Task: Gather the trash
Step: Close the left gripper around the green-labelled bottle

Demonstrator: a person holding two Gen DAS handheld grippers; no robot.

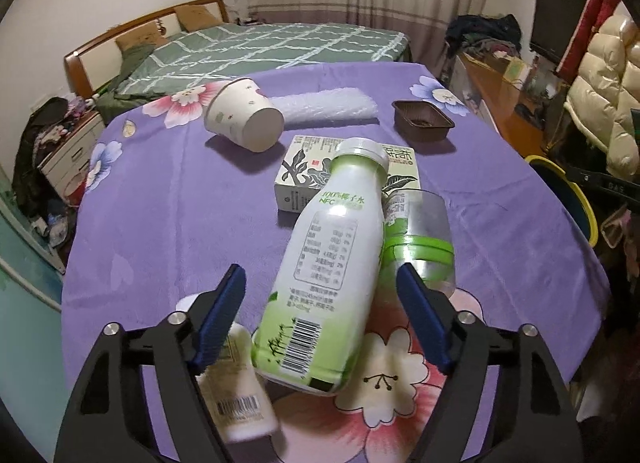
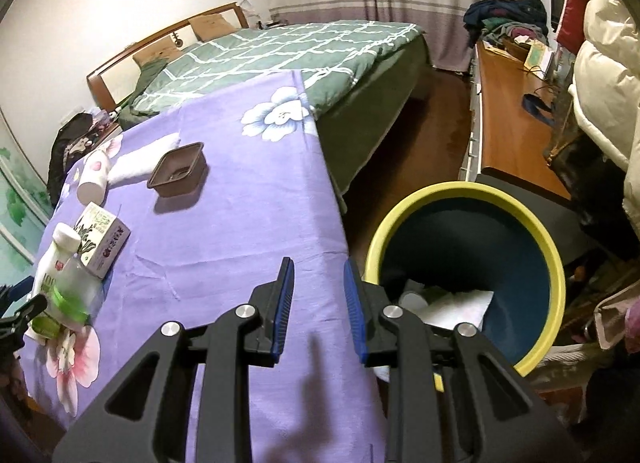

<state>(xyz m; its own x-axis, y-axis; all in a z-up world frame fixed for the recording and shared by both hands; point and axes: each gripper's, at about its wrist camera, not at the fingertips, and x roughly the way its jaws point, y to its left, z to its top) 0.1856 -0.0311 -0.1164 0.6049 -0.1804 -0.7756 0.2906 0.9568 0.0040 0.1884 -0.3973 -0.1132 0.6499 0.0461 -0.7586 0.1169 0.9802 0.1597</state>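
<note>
A white-and-green coconut water bottle lies between the jaws of my open left gripper, untouched by the pads. A clear bottle with a green band lies beside it on the right, a small white bottle under the left finger. A tea carton, a tipped paper cup, bubble wrap and a brown tray lie farther on. My right gripper is open and empty above the table's right edge, next to the yellow-rimmed bin.
The purple flowered tablecloth covers the table. The bin holds white trash. A green bed stands behind the table, a wooden desk at the right, and clutter on the left floor.
</note>
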